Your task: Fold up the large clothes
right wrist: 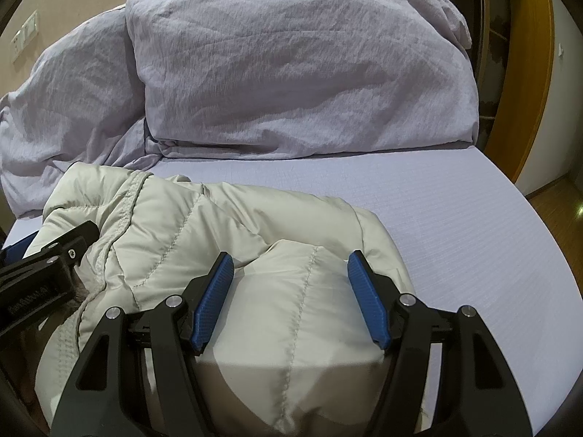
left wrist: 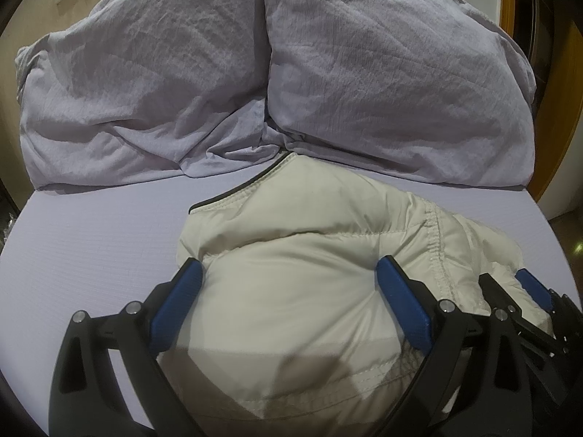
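Observation:
A cream quilted puffer jacket (left wrist: 309,240) lies bunched on the lilac bed sheet (left wrist: 102,225); it also shows in the right wrist view (right wrist: 204,218). My left gripper (left wrist: 289,269) is open, its blue pads straddling the jacket's left part. My right gripper (right wrist: 289,266) is open, its pads either side of a puffy fold at the jacket's right end. The right gripper shows at the far right of the left wrist view (left wrist: 510,287); the left gripper shows at the left edge of the right wrist view (right wrist: 54,255). The jacket's near edge is hidden under the grippers.
A crumpled lilac duvet (left wrist: 255,73) is heaped across the far half of the bed, also in the right wrist view (right wrist: 291,73). Bare sheet (right wrist: 473,236) lies right of the jacket. A wooden door frame (right wrist: 528,73) stands at the right.

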{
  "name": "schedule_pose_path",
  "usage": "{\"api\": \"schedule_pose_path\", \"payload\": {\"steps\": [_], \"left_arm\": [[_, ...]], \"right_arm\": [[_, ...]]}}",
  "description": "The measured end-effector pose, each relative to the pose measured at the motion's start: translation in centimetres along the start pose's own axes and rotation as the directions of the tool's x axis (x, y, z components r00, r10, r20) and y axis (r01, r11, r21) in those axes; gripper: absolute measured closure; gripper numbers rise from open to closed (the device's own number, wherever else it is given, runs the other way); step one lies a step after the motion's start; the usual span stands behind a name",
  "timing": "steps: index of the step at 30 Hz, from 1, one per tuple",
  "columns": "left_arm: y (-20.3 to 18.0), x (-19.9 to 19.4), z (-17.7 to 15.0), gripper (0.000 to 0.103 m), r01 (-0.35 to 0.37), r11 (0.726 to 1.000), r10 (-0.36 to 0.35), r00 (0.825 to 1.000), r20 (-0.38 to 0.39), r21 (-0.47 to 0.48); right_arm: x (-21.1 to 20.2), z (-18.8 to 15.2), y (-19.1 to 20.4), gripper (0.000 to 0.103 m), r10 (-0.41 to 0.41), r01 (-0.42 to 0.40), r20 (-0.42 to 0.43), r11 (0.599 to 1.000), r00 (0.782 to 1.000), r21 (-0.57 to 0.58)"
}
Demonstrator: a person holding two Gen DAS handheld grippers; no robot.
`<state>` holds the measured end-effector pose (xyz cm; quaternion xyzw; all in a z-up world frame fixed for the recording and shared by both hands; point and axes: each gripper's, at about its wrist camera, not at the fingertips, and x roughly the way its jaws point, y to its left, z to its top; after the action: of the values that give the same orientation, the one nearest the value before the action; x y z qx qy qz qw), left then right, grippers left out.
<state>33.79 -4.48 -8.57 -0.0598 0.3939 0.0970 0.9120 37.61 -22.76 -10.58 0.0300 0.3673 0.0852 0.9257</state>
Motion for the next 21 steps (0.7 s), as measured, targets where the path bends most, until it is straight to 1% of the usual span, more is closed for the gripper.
{"api": "schedule_pose_path", "payload": {"steps": [3,5,8,10,12,15,17,18,21], "left_arm": [[0.8,-1.0,0.2,0.007,0.031,0.999,-0.031,0.999,-0.016,-0.009],[2.1,-1.8,0.2,0.007,0.059,0.998,-0.06,0.998,-0.025,-0.034],[3.6,-3.0,-0.3,0.007,0.091,0.994,-0.093,0.995,-0.035,-0.058],[4.7,-3.8,-0.6,0.007,0.106,0.992,-0.109,0.993,-0.04,-0.068],[5.4,-4.5,-0.8,0.007,0.115,0.991,-0.119,0.992,-0.045,-0.073],[6.2,-5.4,-1.2,0.007,0.139,0.987,-0.144,0.988,-0.058,-0.083],[6.5,-5.8,-1.7,0.007,0.154,0.984,-0.16,0.984,-0.077,-0.085],[6.6,-5.9,-2.1,0.007,0.162,0.983,-0.17,0.982,-0.087,-0.086],[6.9,-5.9,-3.0,0.005,0.187,0.977,-0.198,0.973,-0.114,-0.099]], "right_arm": [[-0.8,0.3,-0.8,0.026,0.029,-0.028,-0.023,0.999,0.999,0.018],[-1.8,0.4,-2.0,0.014,0.033,-0.032,-0.028,0.998,0.999,0.046],[-3.0,0.2,-4.5,0.008,0.044,-0.039,-0.037,0.992,0.998,0.12],[-3.4,0.2,-6.4,0.007,0.083,-0.069,-0.068,0.981,0.994,0.183],[-3.6,0.0,-7.3,0.007,0.115,-0.092,-0.094,0.97,0.989,0.226],[-3.5,-0.5,-8.5,0.005,0.202,-0.152,-0.141,0.942,0.969,0.3],[-3.1,-1.2,-9.1,0.001,0.275,-0.197,-0.181,0.913,0.944,0.358],[-3.0,-1.4,-9.2,0.001,0.291,-0.205,-0.192,0.904,0.937,0.374],[-2.3,-2.5,-9.9,0.001,0.369,-0.235,-0.227,0.857,0.901,0.458]]}}
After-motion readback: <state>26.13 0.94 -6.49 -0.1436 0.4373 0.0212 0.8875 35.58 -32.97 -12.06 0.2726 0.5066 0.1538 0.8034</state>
